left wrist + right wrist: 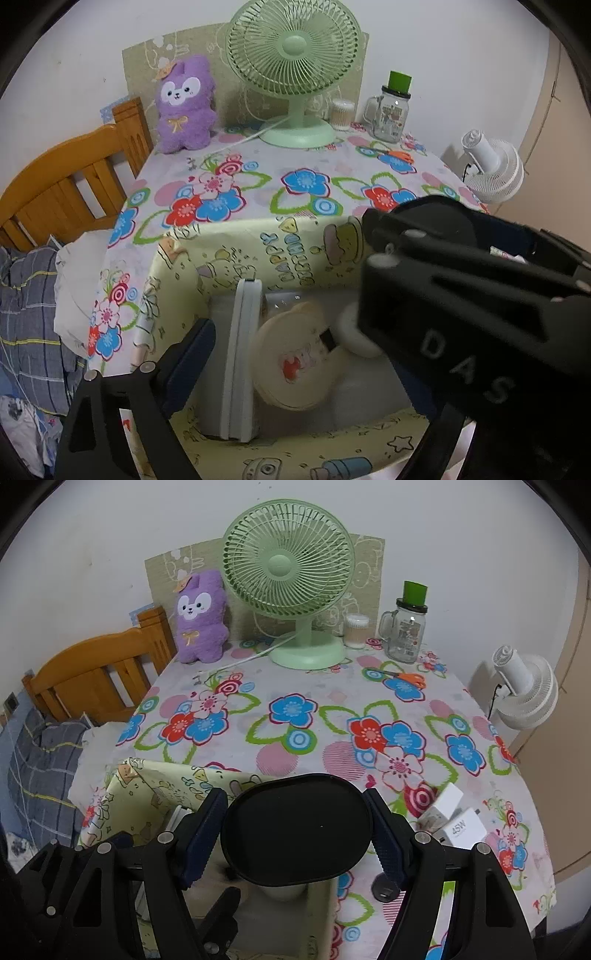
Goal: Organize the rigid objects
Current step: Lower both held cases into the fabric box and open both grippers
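Note:
A yellow cartoon-print fabric box [177,280] stands at the near edge of the flowered table [295,746]. Inside it a flat white case [243,354] stands on edge. Beside that lie a cream round item with a cartoon picture [291,362] and a white round piece [351,332]. My left gripper [291,332] is open over the box; one finger [188,362] shows, apart from the white case, and the other is hidden behind my right gripper. My right gripper [295,819] is shut on a black oval case [295,838], held above the box [147,786].
White chargers [458,819] and a small black object [384,888] lie right of the box. At the back stand a green fan [288,572], purple plush [201,616], swab pot [356,631] and glass jar [406,627]; orange scissors [402,677] lie nearby. A wooden bed frame [96,679] is left.

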Available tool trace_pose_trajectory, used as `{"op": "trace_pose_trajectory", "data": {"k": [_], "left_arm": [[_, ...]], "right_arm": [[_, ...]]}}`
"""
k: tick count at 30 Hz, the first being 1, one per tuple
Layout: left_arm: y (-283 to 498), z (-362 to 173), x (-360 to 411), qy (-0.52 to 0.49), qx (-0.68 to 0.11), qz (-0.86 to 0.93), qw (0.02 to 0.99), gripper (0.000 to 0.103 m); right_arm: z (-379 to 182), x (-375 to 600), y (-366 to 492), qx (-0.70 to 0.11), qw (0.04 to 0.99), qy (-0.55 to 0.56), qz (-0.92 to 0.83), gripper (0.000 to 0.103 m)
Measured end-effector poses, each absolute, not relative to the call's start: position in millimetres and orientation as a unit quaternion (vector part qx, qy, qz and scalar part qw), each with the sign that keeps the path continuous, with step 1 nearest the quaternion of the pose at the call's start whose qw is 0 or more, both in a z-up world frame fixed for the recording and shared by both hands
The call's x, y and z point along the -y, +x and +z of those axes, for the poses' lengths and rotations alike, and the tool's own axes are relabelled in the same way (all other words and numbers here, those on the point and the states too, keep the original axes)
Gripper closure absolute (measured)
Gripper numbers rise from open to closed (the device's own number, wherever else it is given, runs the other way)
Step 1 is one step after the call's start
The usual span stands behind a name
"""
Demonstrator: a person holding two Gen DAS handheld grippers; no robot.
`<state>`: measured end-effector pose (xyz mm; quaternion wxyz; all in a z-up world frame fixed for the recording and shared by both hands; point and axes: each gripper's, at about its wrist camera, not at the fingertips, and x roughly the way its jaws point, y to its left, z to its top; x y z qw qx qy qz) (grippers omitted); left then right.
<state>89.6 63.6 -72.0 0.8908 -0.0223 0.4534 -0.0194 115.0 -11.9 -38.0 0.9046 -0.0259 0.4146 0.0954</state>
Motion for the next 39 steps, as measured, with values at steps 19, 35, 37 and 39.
{"op": "trace_pose_trajectory", "data": {"k": [19,35,37,39], "left_arm": [[108.6,-76.3,-84.5,-0.007,-0.449,0.031,0.893,0.006],[99.8,-63.3,-62.5,-0.01,-0.435,-0.01,0.901,0.005],[98.1,-61.2,-58.2,-0.008,-0.433,-0.014,0.901,0.005],[96.1,-58.9,-54.0,-0.005,-0.431,-0.016,0.902,0.005]], "right_arm": [[-63.2,-16.4,134.1,-0.457,0.878,-0.053,0.137,0.025],[-46.7,1.8,121.7,-0.432,0.891,-0.053,0.129,0.014],[-44.0,6.5,118.3,-0.428,0.893,-0.053,0.126,0.014],[-42.5,10.3,116.1,-0.426,0.895,-0.051,0.125,0.014]]}}
